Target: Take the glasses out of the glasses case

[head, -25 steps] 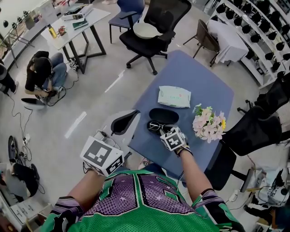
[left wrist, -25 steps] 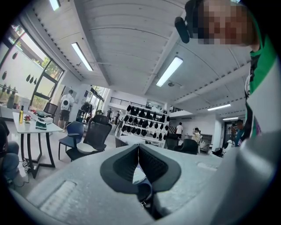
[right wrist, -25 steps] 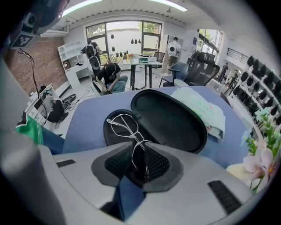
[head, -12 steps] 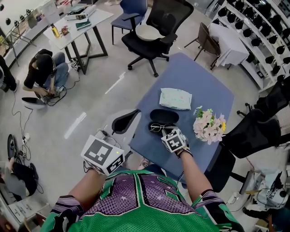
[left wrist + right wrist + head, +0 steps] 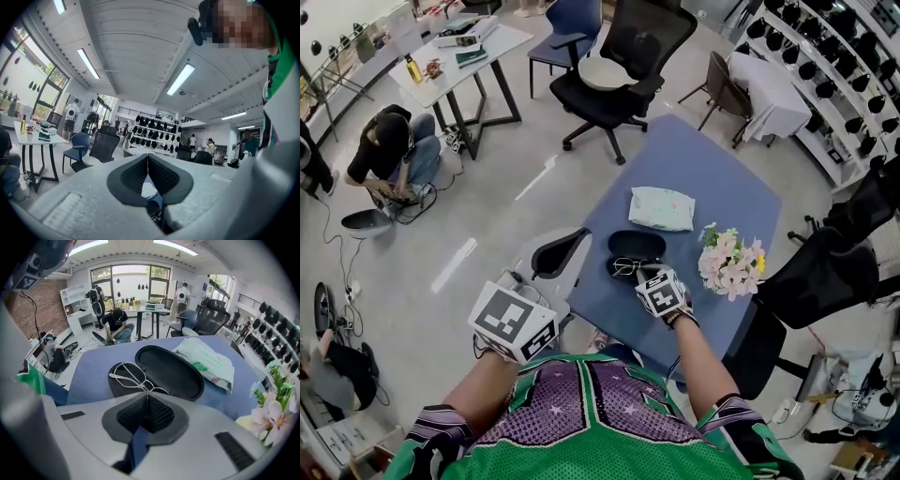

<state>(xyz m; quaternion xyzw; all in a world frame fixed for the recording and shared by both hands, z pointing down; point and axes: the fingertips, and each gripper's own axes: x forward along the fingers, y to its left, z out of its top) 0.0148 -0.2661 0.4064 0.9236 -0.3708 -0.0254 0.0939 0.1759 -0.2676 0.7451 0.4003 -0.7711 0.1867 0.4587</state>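
The black glasses case [image 5: 637, 246] [image 5: 174, 372] lies open on the blue table [image 5: 712, 178]. The thin wire-rimmed glasses [image 5: 626, 267] [image 5: 131, 376] rest in its near half. My right gripper [image 5: 649, 274] [image 5: 147, 395] points steeply down at the case's near edge. Its jaws have just been closing and now pinch the glasses' rim between the pads. My left gripper [image 5: 579, 232] [image 5: 148, 161] is held level off the table's left edge, shut with nothing in it.
A white and green tissue pack [image 5: 661, 208] [image 5: 206, 362] lies behind the case. A bunch of pale flowers [image 5: 729, 258] [image 5: 276, 404] stands to its right. A black office chair [image 5: 619, 56] is beyond the table, and a person [image 5: 389, 150] crouches on the floor at left.
The right gripper has stayed at the near edge of the case, over the glasses. The left gripper has not moved. The glasses still lie in the case.
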